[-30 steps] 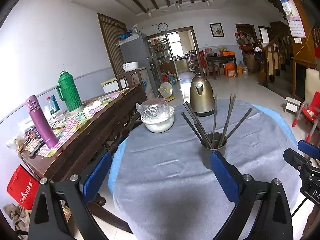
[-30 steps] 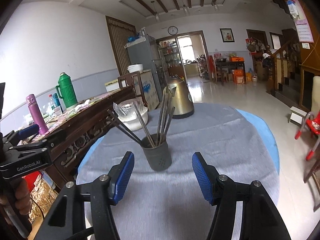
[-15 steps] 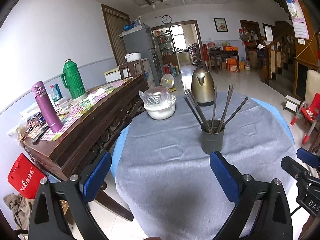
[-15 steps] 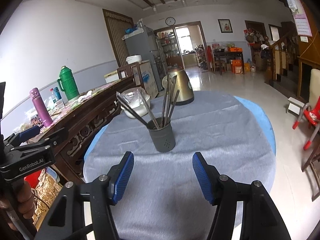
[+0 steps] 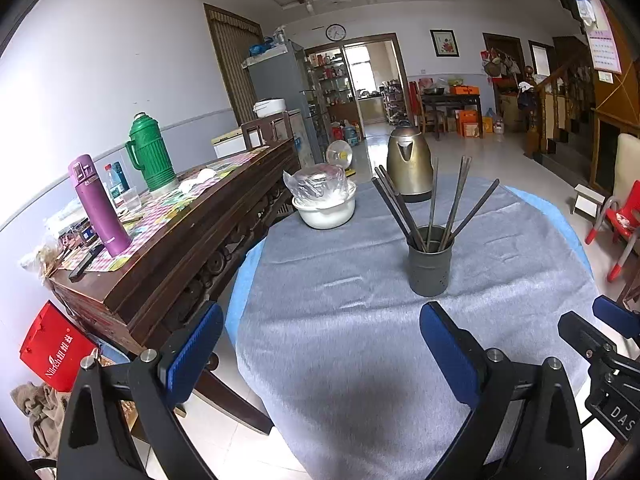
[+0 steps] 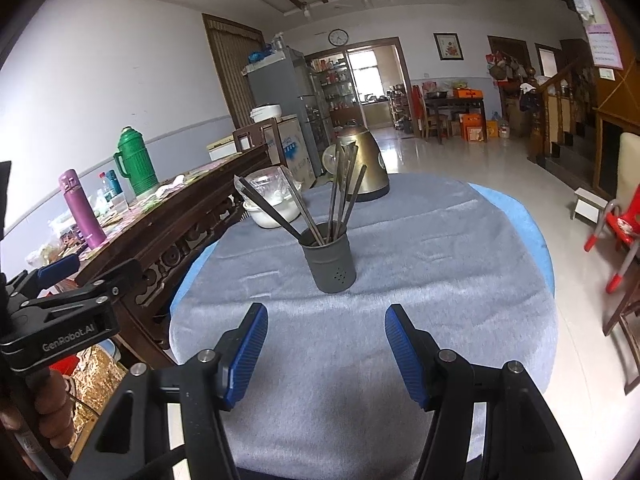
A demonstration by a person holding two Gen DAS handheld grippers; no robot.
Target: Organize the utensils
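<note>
Straight ahead of the right gripper (image 6: pixel 322 350), jaws wide and empty, stands the cup (image 6: pixel 329 262) of upright, fanned chopsticks (image 6: pixel 340 196); the left gripper (image 5: pixel 320 350), equally wide, has it ahead-right.

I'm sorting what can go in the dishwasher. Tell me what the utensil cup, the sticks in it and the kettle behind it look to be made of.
Utensil cup: dark grey with a matte finish and small drain holes low on its wall, probably coated metal, possibly plastic.
Chopsticks: thin, dark and dull; wood or metal, the look leaves it open.
Kettle: brushed metal with a gold-bronze sheen and soft reflections, likely stainless steel.
</note>
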